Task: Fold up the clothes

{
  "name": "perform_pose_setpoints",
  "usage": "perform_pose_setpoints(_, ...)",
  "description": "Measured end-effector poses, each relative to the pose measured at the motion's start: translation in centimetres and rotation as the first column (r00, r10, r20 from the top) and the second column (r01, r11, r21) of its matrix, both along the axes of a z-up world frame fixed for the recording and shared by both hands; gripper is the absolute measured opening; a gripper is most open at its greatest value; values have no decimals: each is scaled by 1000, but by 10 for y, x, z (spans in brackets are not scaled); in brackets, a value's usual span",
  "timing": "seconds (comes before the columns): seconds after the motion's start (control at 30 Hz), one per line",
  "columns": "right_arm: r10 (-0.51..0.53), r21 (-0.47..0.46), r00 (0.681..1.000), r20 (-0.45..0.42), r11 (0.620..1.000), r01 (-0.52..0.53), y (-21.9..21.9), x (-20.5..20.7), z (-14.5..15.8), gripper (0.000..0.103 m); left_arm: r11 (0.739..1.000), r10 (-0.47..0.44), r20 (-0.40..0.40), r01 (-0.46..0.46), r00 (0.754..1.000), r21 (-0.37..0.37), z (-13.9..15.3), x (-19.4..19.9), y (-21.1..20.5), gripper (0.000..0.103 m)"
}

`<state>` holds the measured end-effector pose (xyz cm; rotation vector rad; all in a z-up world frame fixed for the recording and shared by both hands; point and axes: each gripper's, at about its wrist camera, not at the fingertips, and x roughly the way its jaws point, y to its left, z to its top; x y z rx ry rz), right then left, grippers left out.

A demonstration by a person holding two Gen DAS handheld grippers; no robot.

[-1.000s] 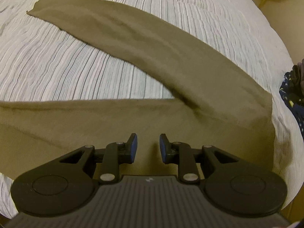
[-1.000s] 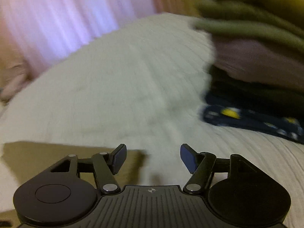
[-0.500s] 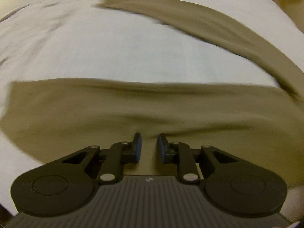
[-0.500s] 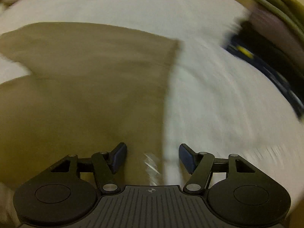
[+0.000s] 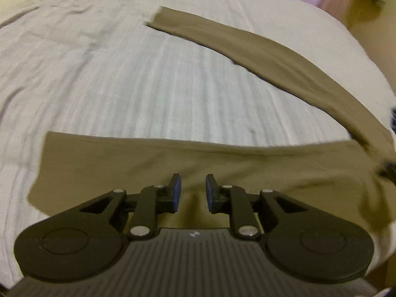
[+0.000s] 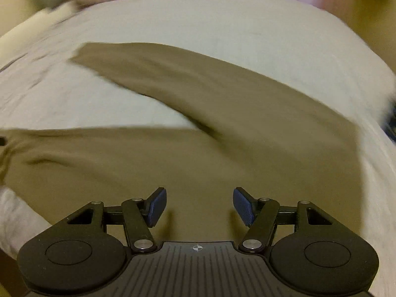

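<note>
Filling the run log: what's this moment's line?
trousers spread flat on bed | left hand-held gripper open, empty | right hand-held gripper open, empty

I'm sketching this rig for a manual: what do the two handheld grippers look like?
The left gripper and the right gripper match: matte black linkage arms with silver pivot pins, round black side discs, a ribbed grey body with a small centre mark, and blue pads on the jaws.

One olive trousers [image 5: 222, 163], two tools [image 5: 193, 193]

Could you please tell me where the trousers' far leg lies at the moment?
In the left wrist view the far leg slants across the bed from upper centre to the right edge, apart from the near leg.
</note>
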<state>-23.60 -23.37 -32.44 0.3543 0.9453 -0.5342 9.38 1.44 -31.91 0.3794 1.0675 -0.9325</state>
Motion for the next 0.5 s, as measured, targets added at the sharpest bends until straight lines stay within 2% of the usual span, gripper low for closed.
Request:
perform_pose_setpoints(0.03, 44, 10, 999, 10, 999, -45, 0, 18, -4, 43, 1000, -24, -3, 24, 1000, -7, -1, -2, -3, 17)
perform_pose_setpoints(0.07, 77, 34, 997, 18, 996, -78, -1, 35, -10, 36, 999, -45, -11, 45, 999, -17, -4, -5, -8, 16)
perform_pose_setpoints(0.2, 223, 86, 974, 43, 970, -226, 8, 84, -34, 36, 990, -117, -83, 110, 990, -83, -19, -21, -28, 16)
perform_pose_setpoints(0.33, 309, 77, 951, 27, 947, -311, 26, 113, -58, 36, 988, -143, -29, 142, 989, -56, -52, -18, -54, 15)
perform_pose_setpoints(0.4, 306, 48, 952, 10, 951, -306, 14, 132, -71, 36, 987, -147, -2, 146, 989, -59, -60, -8, -64, 5)
perform_pose_setpoints(0.5, 242, 13, 970, 22, 970, -242, -10, 160, -77, 36, 984, -161, 36, 163, 986, -71, -66, 7, -78, 3)
